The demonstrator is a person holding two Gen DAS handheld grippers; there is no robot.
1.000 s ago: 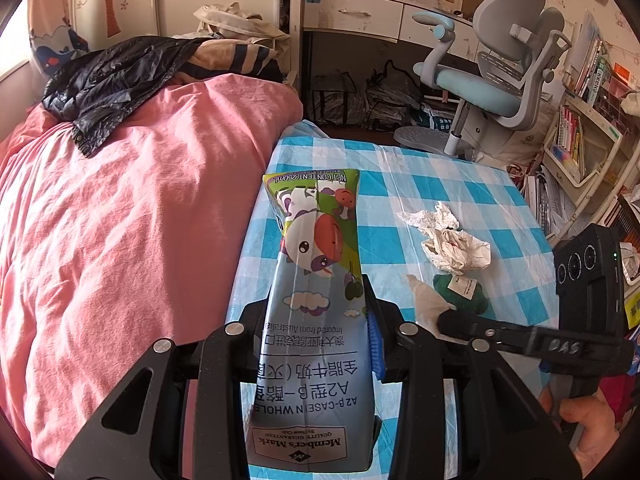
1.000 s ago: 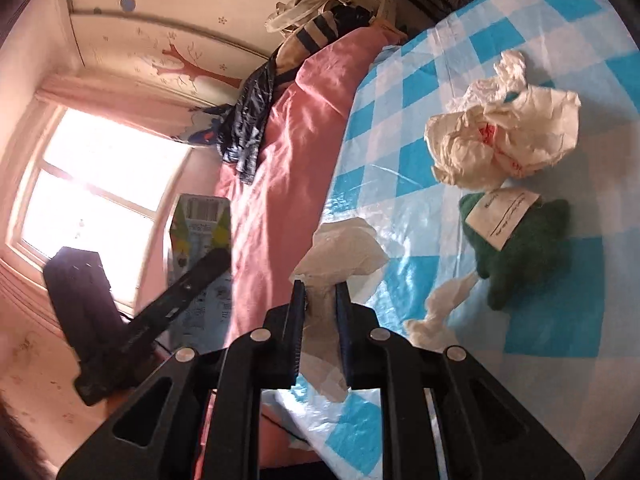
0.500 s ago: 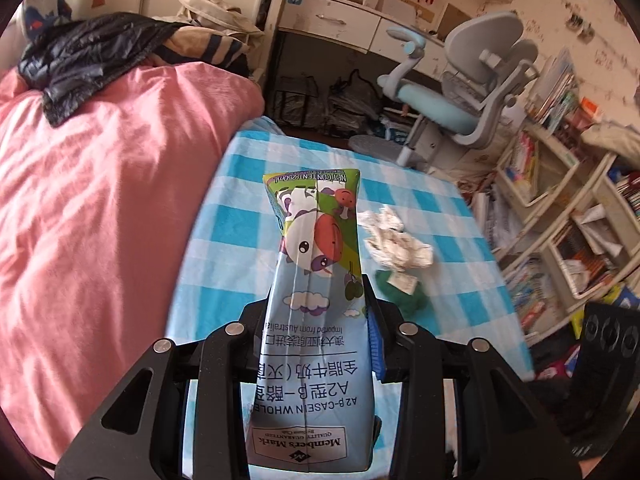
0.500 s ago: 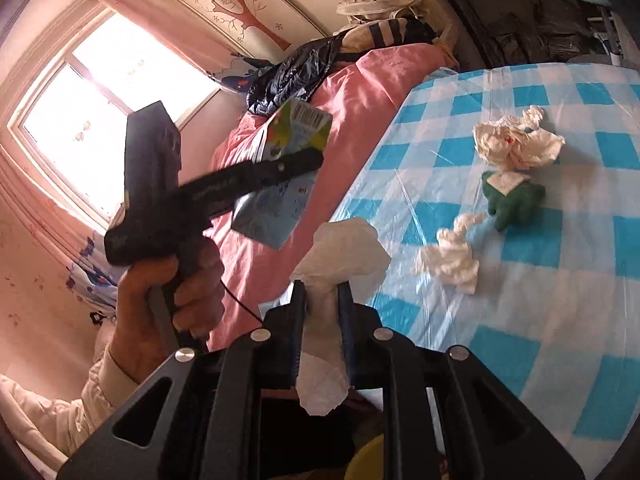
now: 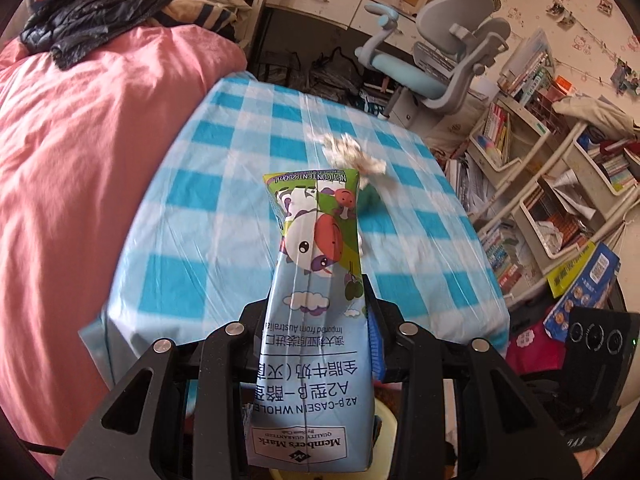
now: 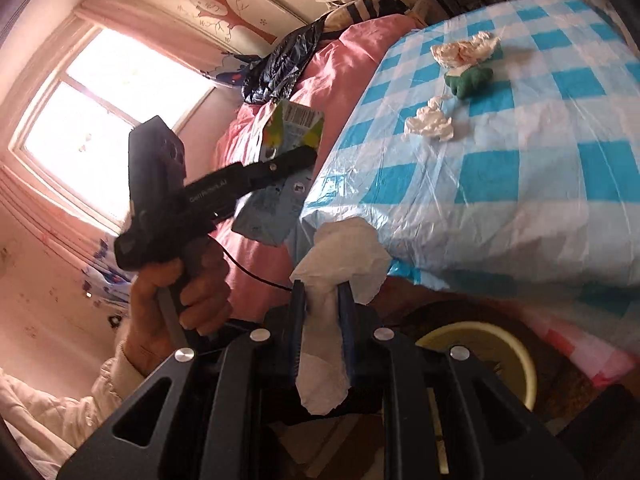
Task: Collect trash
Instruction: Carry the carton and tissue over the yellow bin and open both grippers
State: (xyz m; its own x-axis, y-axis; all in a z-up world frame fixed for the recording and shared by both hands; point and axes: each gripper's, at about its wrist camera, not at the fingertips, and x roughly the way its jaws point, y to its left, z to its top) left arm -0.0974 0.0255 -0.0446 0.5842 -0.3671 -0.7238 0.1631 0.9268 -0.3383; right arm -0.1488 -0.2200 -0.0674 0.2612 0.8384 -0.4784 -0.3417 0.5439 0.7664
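Note:
My left gripper is shut on a blue milk carton with a cow picture, held off the near edge of the blue checked table. My right gripper is shut on a white tissue, held below the table's near edge above a yellow-rimmed bin. The left gripper with the carton shows in the right wrist view, to the left. On the table lie a crumpled white paper, a green lump and a small white tissue wad.
A pink bed with a dark jacket lies left of the table. A grey-blue desk chair and a desk stand behind. Bookshelves fill the right side. A window is behind the left hand.
Both grippers have pulled back from the table with their loads, off its near edge. The right gripper now hangs over the yellow-rimmed bin.

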